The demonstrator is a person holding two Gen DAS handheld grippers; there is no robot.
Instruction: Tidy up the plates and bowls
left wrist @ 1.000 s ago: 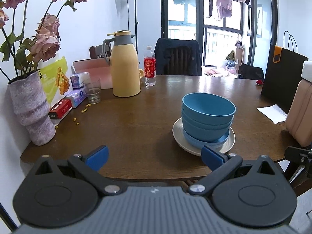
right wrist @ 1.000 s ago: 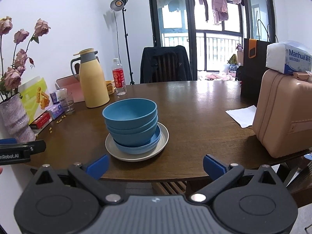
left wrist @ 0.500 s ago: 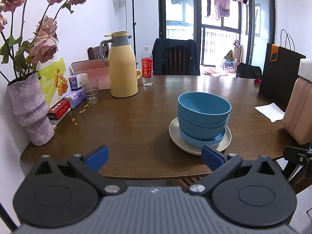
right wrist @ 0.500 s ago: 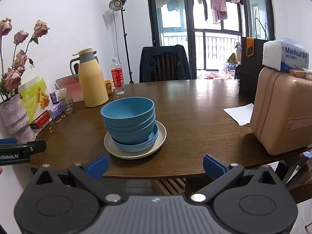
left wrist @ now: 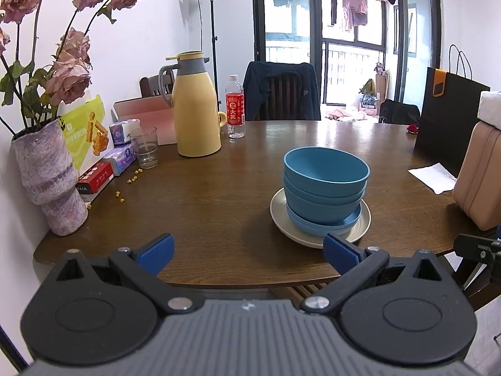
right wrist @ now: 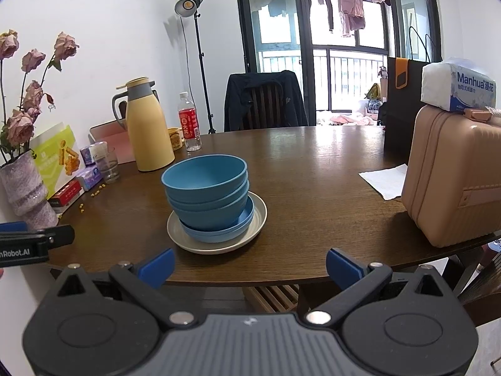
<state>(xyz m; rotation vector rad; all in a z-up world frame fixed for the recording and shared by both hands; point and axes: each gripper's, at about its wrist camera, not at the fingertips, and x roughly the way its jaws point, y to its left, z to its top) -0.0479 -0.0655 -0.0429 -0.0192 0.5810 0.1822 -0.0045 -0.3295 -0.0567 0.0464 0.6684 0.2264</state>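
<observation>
Bowl stack (left wrist: 324,185) nearer than before, round wooden table (left wrist: 219,194), balcony doors (left wrist: 344,47)

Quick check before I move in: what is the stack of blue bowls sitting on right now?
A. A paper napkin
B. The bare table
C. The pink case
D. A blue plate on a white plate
D: the blue bowls are nested in a shallow blue plate, which rests on a wider white plate near the table edge; both grippers are open and short of it.
</observation>
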